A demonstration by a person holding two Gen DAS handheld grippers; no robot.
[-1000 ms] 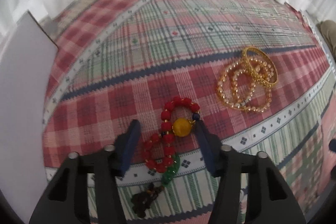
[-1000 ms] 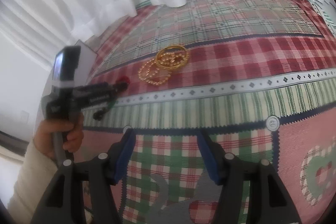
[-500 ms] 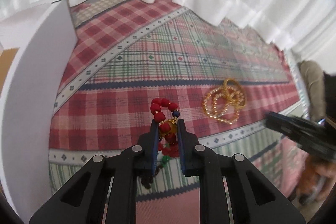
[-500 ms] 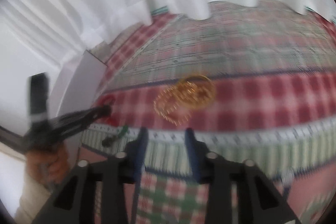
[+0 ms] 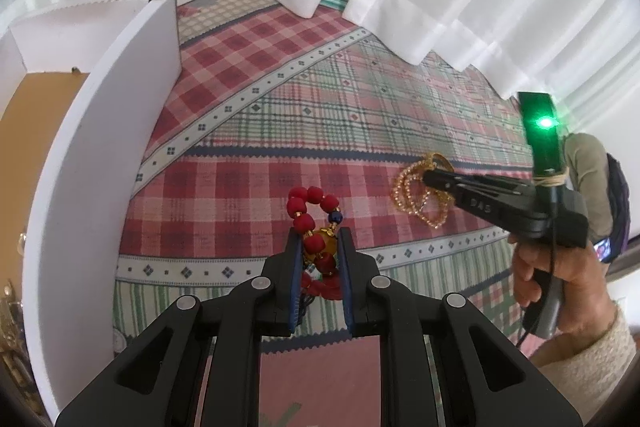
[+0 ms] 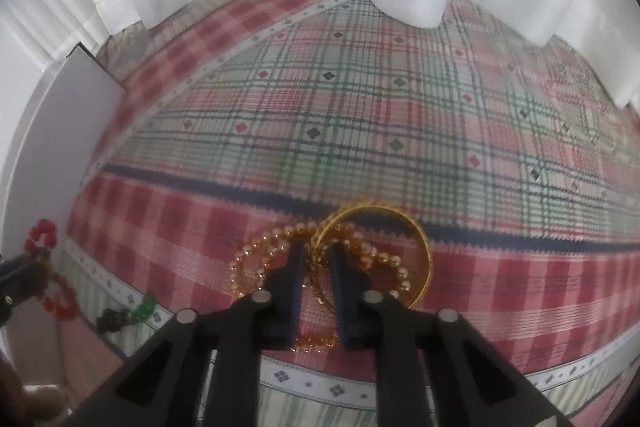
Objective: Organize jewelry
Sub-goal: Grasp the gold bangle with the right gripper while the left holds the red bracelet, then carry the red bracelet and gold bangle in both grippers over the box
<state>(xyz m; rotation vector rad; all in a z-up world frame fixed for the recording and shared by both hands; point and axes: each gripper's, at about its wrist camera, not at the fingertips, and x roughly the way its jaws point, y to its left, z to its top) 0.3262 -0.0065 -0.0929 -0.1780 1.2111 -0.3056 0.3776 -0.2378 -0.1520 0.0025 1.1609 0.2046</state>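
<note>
Left wrist: red bead bracelet point(image 5: 316, 223) runs lengthwise along gripper point(image 5: 320, 239).

Both wrist views look steeply down, close, seemingly sharing the plaid cloth point(image 5: 280, 131).

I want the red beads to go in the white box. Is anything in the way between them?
Nothing visible is. The left gripper is shut on the red bead bracelet, and only bare checked cloth lies between it and the white box wall on its left.
</note>
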